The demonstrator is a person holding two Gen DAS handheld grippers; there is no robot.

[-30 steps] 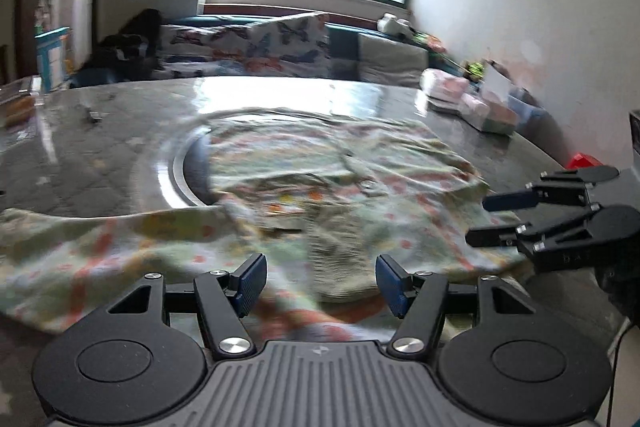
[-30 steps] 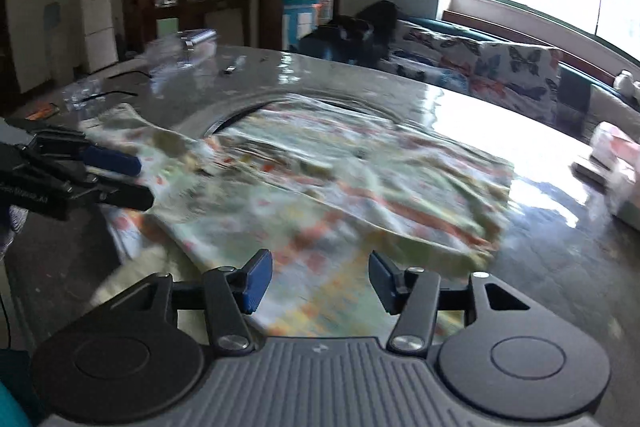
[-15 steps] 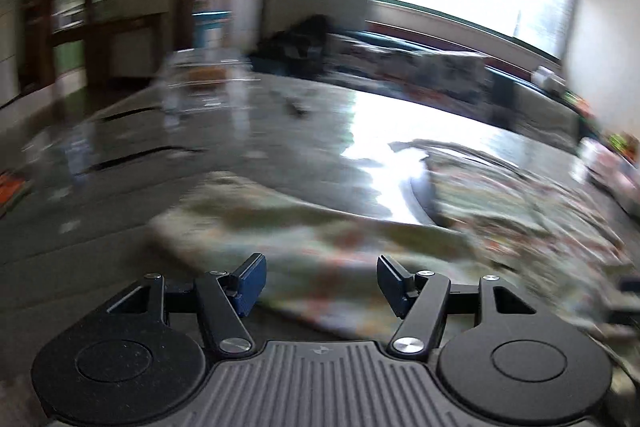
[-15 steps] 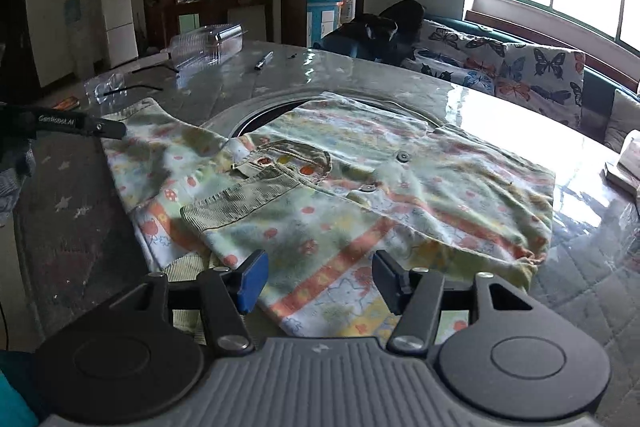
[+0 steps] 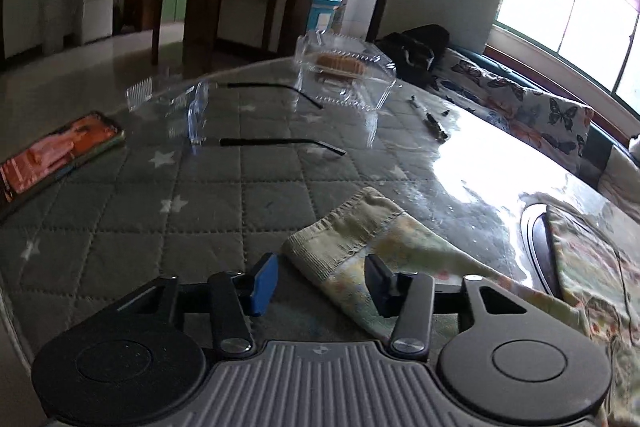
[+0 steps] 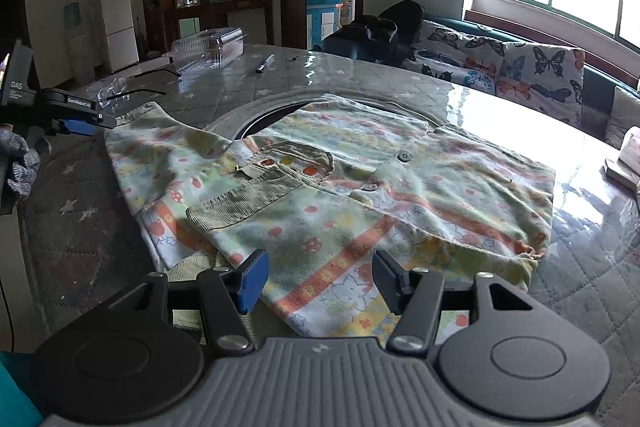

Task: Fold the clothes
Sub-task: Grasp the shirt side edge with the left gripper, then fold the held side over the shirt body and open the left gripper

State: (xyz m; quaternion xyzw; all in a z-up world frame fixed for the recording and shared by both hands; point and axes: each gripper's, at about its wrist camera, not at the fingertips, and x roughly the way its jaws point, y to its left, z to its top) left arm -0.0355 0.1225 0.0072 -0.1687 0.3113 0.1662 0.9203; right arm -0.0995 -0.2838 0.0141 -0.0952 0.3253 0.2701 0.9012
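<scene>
A child's pale green printed shirt (image 6: pixel 360 187) lies flat on the quilted table (image 6: pixel 80 227), with one sleeve folded across its front, corduroy cuff (image 6: pixel 240 203) up. The other sleeve stretches out to the left, its cuff (image 5: pixel 340 243) resting on the table. My left gripper (image 5: pixel 322 267) straddles that cuff, and its jaws are closing with the cloth between them and a gap still at the left pad. It also appears from the side in the right wrist view, as the left gripper (image 6: pixel 92 121). My right gripper (image 6: pixel 320 263) hovers open over the shirt's near hem.
Beyond the sleeve lie clear safety glasses (image 5: pixel 192 115), a clear plastic box (image 5: pixel 348 67), a pen (image 5: pixel 432 119) and an orange packet (image 5: pixel 56 151). A round inset ring (image 5: pixel 536 247) sits under the shirt. A butterfly-print sofa (image 6: pixel 520 67) runs behind the table. A gloved hand (image 6: pixel 20 167) holds the left gripper.
My left gripper swung left from the shirt's front to the outstretched sleeve cuff, and its jaws narrowed. The right gripper stayed over the hem.
</scene>
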